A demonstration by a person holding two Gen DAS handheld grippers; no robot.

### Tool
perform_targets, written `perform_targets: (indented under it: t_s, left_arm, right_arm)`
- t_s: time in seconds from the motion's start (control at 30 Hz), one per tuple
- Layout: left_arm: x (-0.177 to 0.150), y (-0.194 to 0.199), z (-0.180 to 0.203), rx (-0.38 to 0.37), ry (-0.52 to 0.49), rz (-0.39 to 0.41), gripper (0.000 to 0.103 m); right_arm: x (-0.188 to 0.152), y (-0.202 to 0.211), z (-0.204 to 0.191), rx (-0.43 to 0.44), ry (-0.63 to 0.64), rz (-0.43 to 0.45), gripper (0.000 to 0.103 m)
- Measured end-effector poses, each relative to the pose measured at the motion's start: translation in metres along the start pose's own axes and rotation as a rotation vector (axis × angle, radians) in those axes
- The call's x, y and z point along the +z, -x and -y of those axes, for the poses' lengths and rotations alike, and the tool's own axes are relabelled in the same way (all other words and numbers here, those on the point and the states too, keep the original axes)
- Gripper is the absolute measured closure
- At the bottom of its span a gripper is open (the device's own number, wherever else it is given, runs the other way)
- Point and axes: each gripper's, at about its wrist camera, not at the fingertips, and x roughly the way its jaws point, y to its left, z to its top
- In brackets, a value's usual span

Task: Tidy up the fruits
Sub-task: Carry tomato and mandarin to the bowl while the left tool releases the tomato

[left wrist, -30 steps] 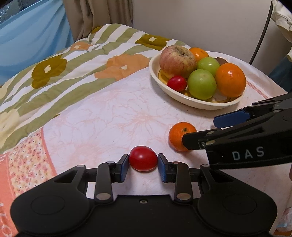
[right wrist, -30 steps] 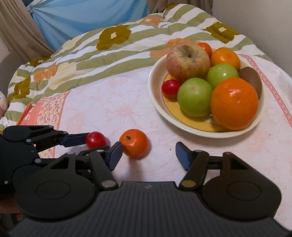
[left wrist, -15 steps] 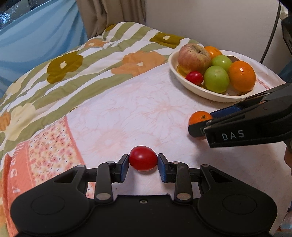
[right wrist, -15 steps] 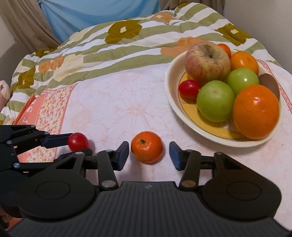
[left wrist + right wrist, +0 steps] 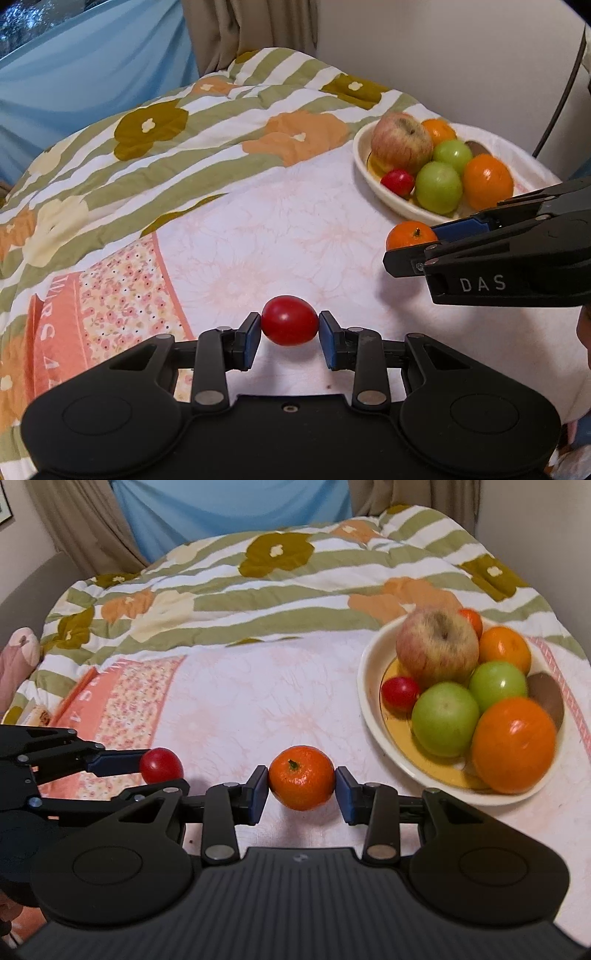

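My left gripper [image 5: 290, 334] is shut on a small red tomato [image 5: 290, 320], held just above the pale floral cloth. My right gripper [image 5: 301, 795] is shut on a small mandarin [image 5: 301, 777]; both blue pads touch its sides. The mandarin also shows in the left wrist view [image 5: 410, 235], and the tomato in the right wrist view [image 5: 161, 764]. A cream bowl [image 5: 369, 686] to the right holds a large apple [image 5: 437, 646], two green fruits, oranges, a red tomato [image 5: 399, 693] and a kiwi.
A striped floral quilt [image 5: 258, 576] covers the far half of the surface. A blue sheet [image 5: 229, 509] and curtains hang behind. A white wall and a dark cable [image 5: 563, 92] stand to the right of the bowl.
My right gripper has closed from wide open onto the mandarin. My left gripper has drawn back from the bowl with the tomato still in it.
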Motion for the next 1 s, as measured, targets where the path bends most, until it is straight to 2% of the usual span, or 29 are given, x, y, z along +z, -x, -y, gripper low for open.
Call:
perform_targets:
  t_s: [0.23,0.53,0.73,1.0]
  left_arm:
    - [0.025,0.025,0.024,0.022,0.011,0.041,0.066]
    - [0.07,0.04,0.068,0.03,0.034,0.088,0.066]
    - [0.103,0.03,0.102,0.03,0.056,0.104,0.066]
    - [0.135,-0.01,0.141,0.031,0.069,0.081,0.066]
  right_arm:
    - [0.019,0.045,0.019,0.019,0.026,0.048,0.049]
    - [0.045,0.091,0.078,0.01,0.058,0.092,0.049]
    - [0.06,0.102,0.127,-0.003,0.088,0.093,0.049]
    - [0.073,0.086,0.182,0.014,0.133,0.069,0.049]
